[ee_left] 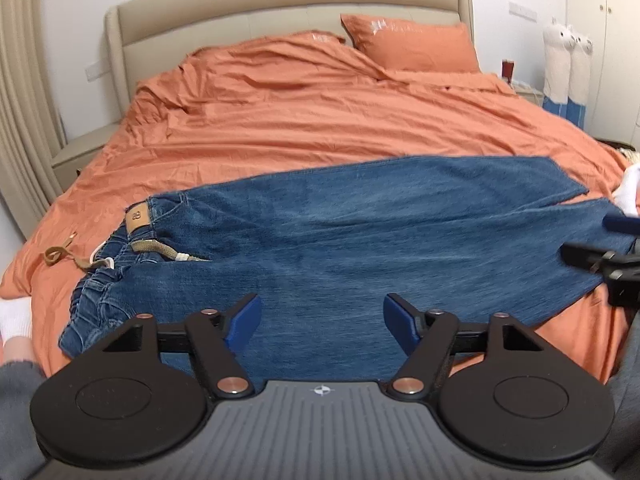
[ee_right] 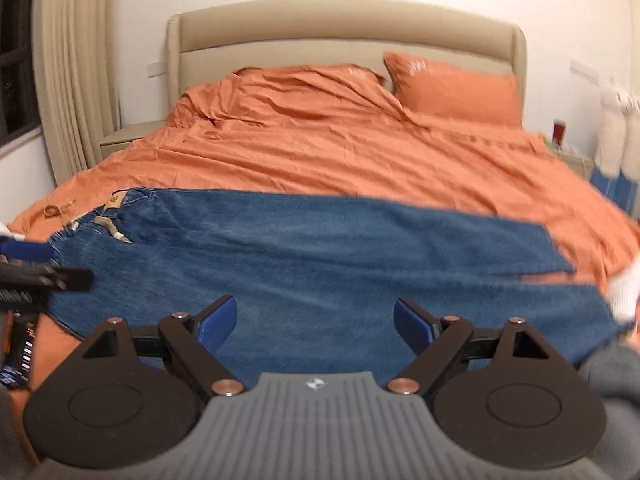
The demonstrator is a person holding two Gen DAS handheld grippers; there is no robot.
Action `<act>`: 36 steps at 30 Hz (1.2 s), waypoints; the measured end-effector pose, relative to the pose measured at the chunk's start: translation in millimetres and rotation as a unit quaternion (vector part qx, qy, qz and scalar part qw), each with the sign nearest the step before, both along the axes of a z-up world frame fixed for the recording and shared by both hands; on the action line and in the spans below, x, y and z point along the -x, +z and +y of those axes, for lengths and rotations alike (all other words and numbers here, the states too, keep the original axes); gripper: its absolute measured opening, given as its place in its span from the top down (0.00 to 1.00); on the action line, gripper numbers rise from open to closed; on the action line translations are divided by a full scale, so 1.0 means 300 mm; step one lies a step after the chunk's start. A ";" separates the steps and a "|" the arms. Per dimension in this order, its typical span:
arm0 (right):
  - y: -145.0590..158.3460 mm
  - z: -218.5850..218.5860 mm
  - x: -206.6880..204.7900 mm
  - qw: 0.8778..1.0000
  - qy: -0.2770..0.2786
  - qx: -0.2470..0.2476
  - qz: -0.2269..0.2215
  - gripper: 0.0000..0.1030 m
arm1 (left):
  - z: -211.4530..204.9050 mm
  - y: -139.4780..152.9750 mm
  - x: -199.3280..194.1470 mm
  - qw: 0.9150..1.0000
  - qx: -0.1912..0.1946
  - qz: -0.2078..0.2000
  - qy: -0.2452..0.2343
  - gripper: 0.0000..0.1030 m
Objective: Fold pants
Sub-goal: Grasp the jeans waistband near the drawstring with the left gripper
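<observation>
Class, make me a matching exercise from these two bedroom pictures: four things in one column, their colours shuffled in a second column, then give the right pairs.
Things:
1. jeans
2. bedsheet
3. headboard
4. drawstring

Colours:
A. beige
B. blue
C. tan
D. orange

Pairs: 1-B, 2-D, 3-A, 4-C

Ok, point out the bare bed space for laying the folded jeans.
Bare: the orange duvet between the jeans and the pillow. Crowded: the near edge, where the jeans and their drawstring lie.
</observation>
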State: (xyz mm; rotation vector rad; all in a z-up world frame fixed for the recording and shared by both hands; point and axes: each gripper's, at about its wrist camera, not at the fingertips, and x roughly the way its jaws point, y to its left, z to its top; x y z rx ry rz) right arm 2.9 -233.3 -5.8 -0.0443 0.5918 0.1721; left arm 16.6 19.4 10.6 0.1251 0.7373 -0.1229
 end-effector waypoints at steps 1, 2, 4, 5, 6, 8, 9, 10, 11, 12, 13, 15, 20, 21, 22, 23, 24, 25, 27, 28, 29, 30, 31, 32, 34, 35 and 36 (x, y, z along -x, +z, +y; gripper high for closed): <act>-0.002 -0.011 -0.017 1.000 0.004 0.008 -0.007 0.20 | 0.028 0.003 -0.026 1.000 0.005 0.007 -0.002 0.31; -0.006 -0.025 -0.036 1.000 0.008 0.014 -0.012 0.20 | 0.060 0.006 -0.052 1.000 0.010 0.013 -0.003 0.37; -0.016 -0.058 -0.081 1.000 0.007 0.017 -0.015 0.20 | 0.131 0.016 -0.104 1.000 0.019 0.020 0.000 0.49; -0.024 -0.077 -0.105 1.000 0.008 0.016 -0.015 0.20 | 0.169 0.021 -0.132 1.000 0.023 0.021 0.003 0.57; -0.034 -0.096 -0.133 1.000 0.005 0.014 -0.010 0.20 | 0.213 0.026 -0.164 0.999 0.025 0.025 0.009 0.64; -0.061 -0.133 -0.192 1.000 -0.006 0.011 0.006 0.20 | 0.308 0.035 -0.230 0.999 0.031 0.031 0.029 0.68; -0.077 -0.150 -0.223 1.000 -0.012 0.010 0.018 0.20 | 0.363 0.042 -0.265 0.998 0.038 0.033 0.038 0.70; -0.093 -0.165 -0.252 0.999 -0.018 0.010 0.030 0.20 | 0.422 0.046 -0.302 0.997 0.049 0.036 0.049 0.72; -0.109 -0.180 -0.279 0.999 -0.023 0.008 0.037 0.21 | 0.472 0.049 -0.333 0.996 0.060 0.040 0.061 0.73; -0.124 -0.196 -0.303 0.999 -0.026 0.005 0.041 0.21 | 0.543 0.046 -0.374 0.993 0.077 0.048 0.073 0.73; -0.137 -0.209 -0.323 0.999 -0.029 0.004 0.043 0.21 | 0.600 0.041 -0.408 0.991 0.094 0.057 0.079 0.73; -0.163 -0.233 -0.360 0.999 -0.027 0.004 0.039 0.21 | 0.703 0.021 -0.473 0.986 0.116 0.070 0.095 0.73; -0.227 -0.270 -0.436 0.999 -0.041 0.018 0.032 0.22 | 0.895 -0.098 -0.609 0.967 0.193 0.124 0.110 0.71; -0.238 -0.276 -0.448 0.998 -0.046 0.018 0.032 0.22 | 0.929 -0.126 -0.629 0.963 0.202 0.132 0.118 0.71; -0.248 -0.281 -0.459 0.998 -0.052 0.019 0.034 0.22 | 0.962 -0.151 -0.644 0.961 0.206 0.135 0.129 0.70; -0.257 -0.280 -0.470 0.998 -0.057 0.022 0.035 0.22 | 0.991 -0.169 -0.653 0.957 0.211 0.140 0.137 0.66; -0.266 -0.278 -0.476 0.997 -0.058 0.026 0.035 0.22 | 1.026 -0.192 -0.665 0.953 0.224 0.149 0.143 0.62; -0.273 -0.273 -0.481 0.997 -0.058 0.030 0.035 0.22 | 1.053 -0.212 -0.672 0.947 0.239 0.159 0.143 0.59; -0.288 -0.260 -0.489 0.997 -0.053 0.044 0.035 0.22 | 1.082 -0.247 -0.678 0.939 0.259 0.178 0.143 0.49; -0.296 -0.252 -0.493 0.997 -0.050 0.051 0.035 0.22 | 1.090 -0.263 -0.679 0.937 0.259 0.182 0.145 0.47; -0.305 -0.246 -0.495 0.997 -0.048 0.058 0.035 0.22 | 1.095 -0.278 -0.682 0.936 0.258 0.188 0.147 0.43; -0.312 -0.239 -0.496 0.996 -0.046 0.063 0.036 0.22 | 1.100 -0.296 -0.685 0.934 0.259 0.195 0.147 0.43; -0.320 -0.236 -0.498 0.996 -0.044 0.066 0.037 0.22 | 1.103 -0.313 -0.688 0.933 0.263 0.200 0.144 0.42; -0.329 -0.236 -0.502 0.996 -0.043 0.067 0.038 0.22 | 1.109 -0.324 -0.690 0.931 0.270 0.201 0.140 0.40; -0.350 -0.238 -0.511 0.996 -0.043 0.066 0.047 0.22 | 1.114 -0.342 -0.693 0.926 0.290 0.201 0.138 0.38; -0.362 -0.239 -0.514 0.995 -0.045 0.067 0.053 0.21 | 1.114 -0.348 -0.696 0.923 0.301 0.201 0.135 0.40; -0.373 -0.244 -0.519 0.995 -0.049 0.067 0.060 0.21 | 1.109 -0.354 -0.699 0.917 0.315 0.206 0.132 0.44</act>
